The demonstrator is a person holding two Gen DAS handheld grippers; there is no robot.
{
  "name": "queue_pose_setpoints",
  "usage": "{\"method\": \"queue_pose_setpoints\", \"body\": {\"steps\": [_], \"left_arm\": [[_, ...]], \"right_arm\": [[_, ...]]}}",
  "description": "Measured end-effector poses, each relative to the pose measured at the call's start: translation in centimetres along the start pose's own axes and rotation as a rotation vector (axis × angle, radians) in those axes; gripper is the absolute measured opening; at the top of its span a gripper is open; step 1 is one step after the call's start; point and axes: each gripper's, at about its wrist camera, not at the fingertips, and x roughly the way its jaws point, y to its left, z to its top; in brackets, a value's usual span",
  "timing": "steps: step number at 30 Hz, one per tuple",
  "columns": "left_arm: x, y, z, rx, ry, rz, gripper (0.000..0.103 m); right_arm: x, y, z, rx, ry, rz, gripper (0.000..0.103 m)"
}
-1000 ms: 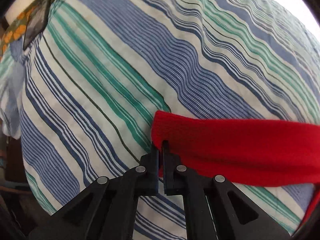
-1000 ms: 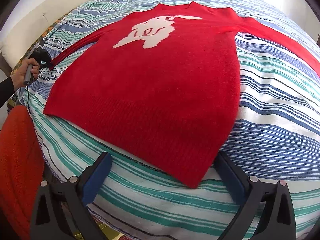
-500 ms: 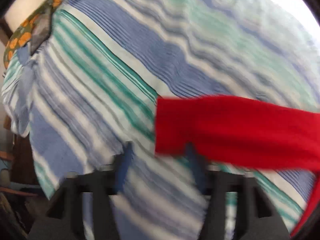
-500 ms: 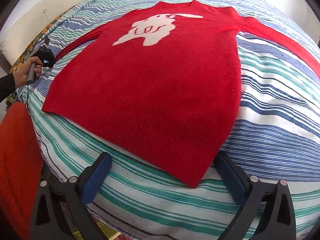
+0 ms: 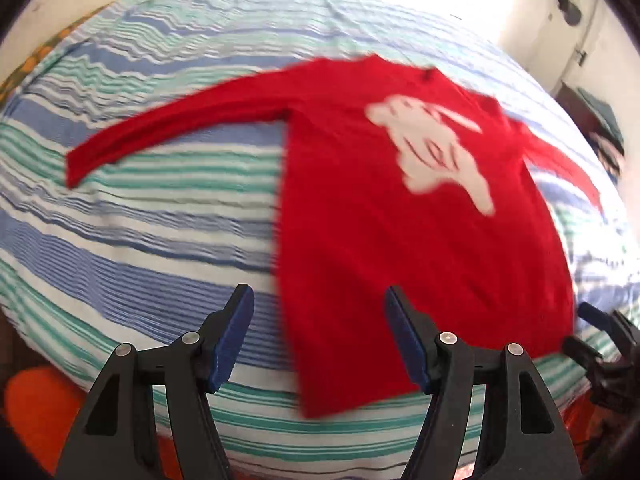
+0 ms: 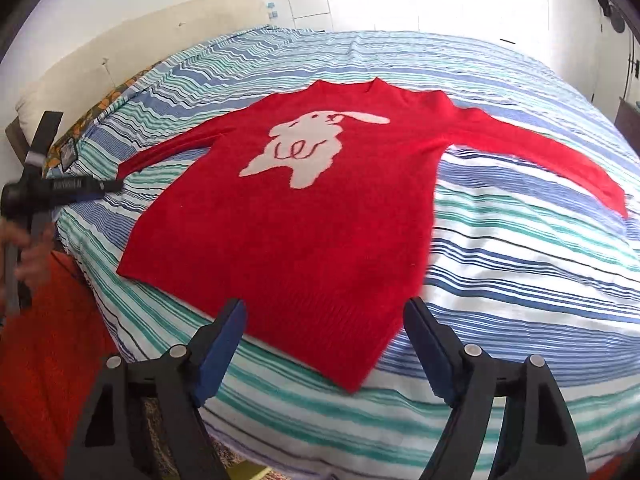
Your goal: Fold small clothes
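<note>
A red sweater (image 6: 300, 240) with a white rabbit motif (image 6: 308, 152) lies flat, face up, on the striped bed cover (image 6: 520, 280), both sleeves spread out. My left gripper (image 5: 318, 300) hovers over the sweater's (image 5: 400, 240) bottom hem corner. Its jaws are opening and the pads press on nothing. The sleeve (image 5: 160, 128) it faced lies loose on the bed. My right gripper (image 6: 324, 312) hangs above the other hem corner, jaws closing, pads clear of the cloth. Each gripper shows in the other's view: the left gripper (image 6: 108, 188) blurred at the left edge, the right gripper (image 5: 586, 332) at the lower right.
A hand (image 6: 28, 248) holds the left gripper's handle. An orange fleece cloth (image 6: 48, 340) sits at the bed's near left edge. A cream headboard cushion (image 6: 120, 48) and a patterned pillow (image 6: 108, 104) lie at the far left. White walls and doors stand behind the bed.
The left gripper let go of the sleeve cuff, opened, and swung fast to the sweater's hem. The right gripper rose a little and its jaws narrowed.
</note>
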Motion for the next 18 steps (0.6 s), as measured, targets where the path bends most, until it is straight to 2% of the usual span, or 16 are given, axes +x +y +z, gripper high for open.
{"method": "queue_pose_setpoints", "body": {"steps": [1, 3, 4, 5, 15, 18], "left_arm": [[0.3, -2.2, -1.5, 0.014, 0.027, 0.005, 0.07], [2.7, -3.1, -3.1, 0.044, 0.105, 0.046, 0.066], [3.1, -3.1, -3.7, 0.065, 0.097, 0.053, 0.066], [2.8, -3.3, -3.9, 0.087, 0.072, 0.056, 0.066], [2.9, -3.7, -2.9, 0.09, 0.109, 0.053, 0.066], [2.7, -3.4, -3.8, 0.095, 0.11, 0.052, 0.067]], "right_arm": [[1.2, -0.2, -0.4, 0.001, 0.037, 0.005, 0.075], [3.5, -0.8, -1.2, 0.003, 0.149, -0.007, 0.075], [3.9, -1.1, -1.8, 0.003, 0.165, -0.017, 0.075], [3.5, -1.2, -2.0, 0.0, 0.14, -0.008, 0.075], [3.2, -1.0, -2.7, -0.004, 0.142, -0.033, 0.076], [3.3, -1.0, -2.8, -0.003, 0.138, -0.032, 0.076]]}}
